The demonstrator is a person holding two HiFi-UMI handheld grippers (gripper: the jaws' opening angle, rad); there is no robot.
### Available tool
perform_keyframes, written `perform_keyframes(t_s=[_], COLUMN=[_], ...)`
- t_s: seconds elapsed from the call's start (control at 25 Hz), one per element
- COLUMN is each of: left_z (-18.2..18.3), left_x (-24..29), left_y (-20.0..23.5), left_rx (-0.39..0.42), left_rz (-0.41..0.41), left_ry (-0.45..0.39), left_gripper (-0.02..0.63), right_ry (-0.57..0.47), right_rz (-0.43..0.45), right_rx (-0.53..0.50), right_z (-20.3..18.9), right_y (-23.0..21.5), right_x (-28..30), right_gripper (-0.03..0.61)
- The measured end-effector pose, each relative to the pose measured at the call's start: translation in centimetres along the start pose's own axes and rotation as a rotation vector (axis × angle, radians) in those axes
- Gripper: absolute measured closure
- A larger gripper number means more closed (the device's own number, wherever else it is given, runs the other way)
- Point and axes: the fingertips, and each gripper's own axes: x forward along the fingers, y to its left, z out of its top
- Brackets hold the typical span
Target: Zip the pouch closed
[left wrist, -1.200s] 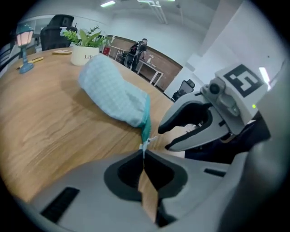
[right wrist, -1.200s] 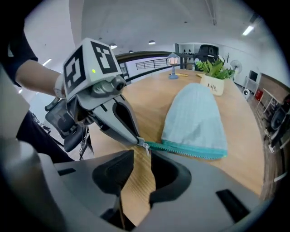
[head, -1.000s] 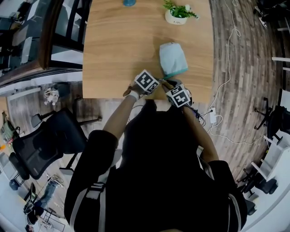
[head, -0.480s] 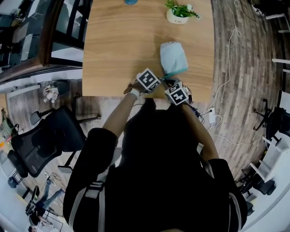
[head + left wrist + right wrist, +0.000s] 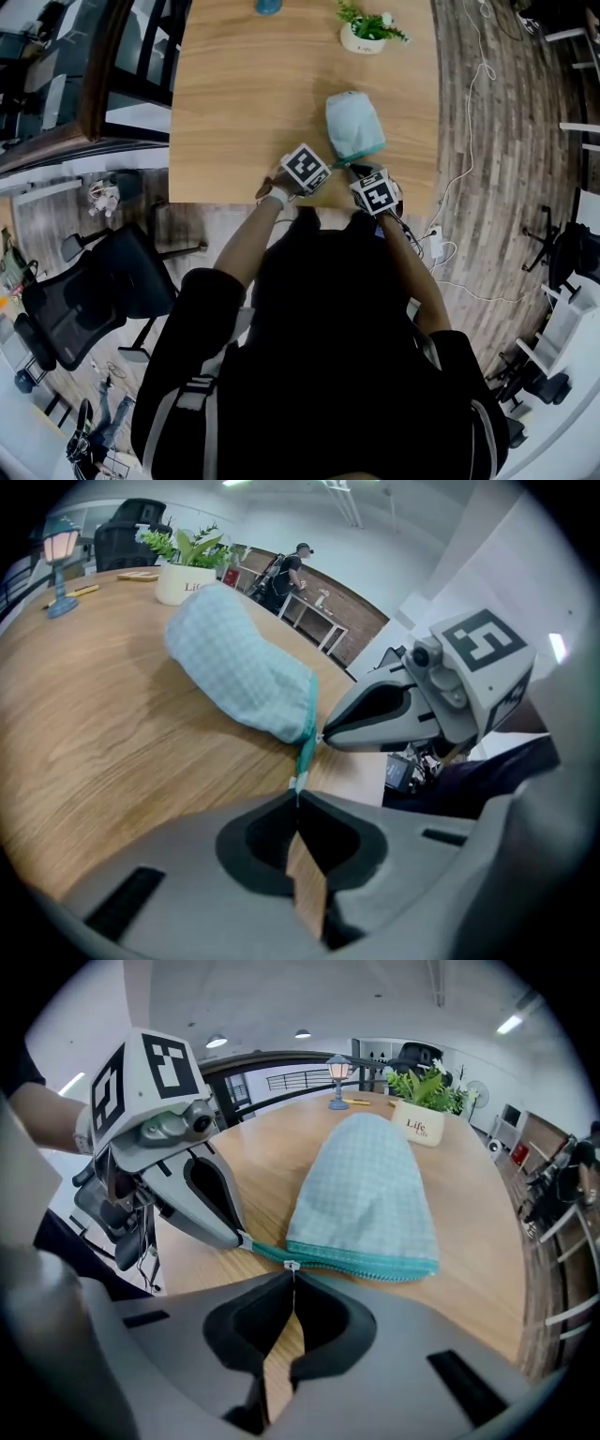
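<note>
Pale blue pouch [image 5: 354, 125] lies bulging on the surface [image 5: 244, 94], contents hidden; left hand-held gripper [image 5: 297, 797] pinches its zip tape end [image 5: 306, 747], right hand-held gripper [image 5: 293, 1274] clamps the zip pull [image 5: 292, 1266]

A wooden table [image 5: 244, 94] stands on a floor [image 5: 497, 141] of grey-brown planks, where a white cable [image 5: 466, 183] trails to a plug block [image 5: 439, 242]. A black office chair [image 5: 94, 300] sits off the table's near left corner. At the table's far end stand a potted plant [image 5: 367, 28] and a small lamp [image 5: 338, 1074]. Along the table's left side runs what may be a dark glass railing [image 5: 131, 56]. The ceiling [image 5: 281, 997] is pale, with round lights [image 5: 302, 1033], and a brick wall [image 5: 354, 628] shows far off.
</note>
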Motion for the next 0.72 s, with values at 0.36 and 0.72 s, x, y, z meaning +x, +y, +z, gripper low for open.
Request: perform_keyframes(t_s=[0.36, 0.72], left_z=[0.0, 0.0], left_x=[0.0, 0.0], left_y=[0.1, 0.0], left_rx=[-0.002, -0.004], left_rz=[0.009, 0.011], left_ry=[0.008, 0.016], left_gripper=[0.609, 0.609], right_ry=[0.016, 0.007], right_rz=[-0.088, -0.148], right_rx=[0.045, 0.148], right_z=[-1.3, -3.4], right_y=[-4.8, -10.6], right_x=[-1.7, -3.6], right_gripper=[0.561, 0.557])
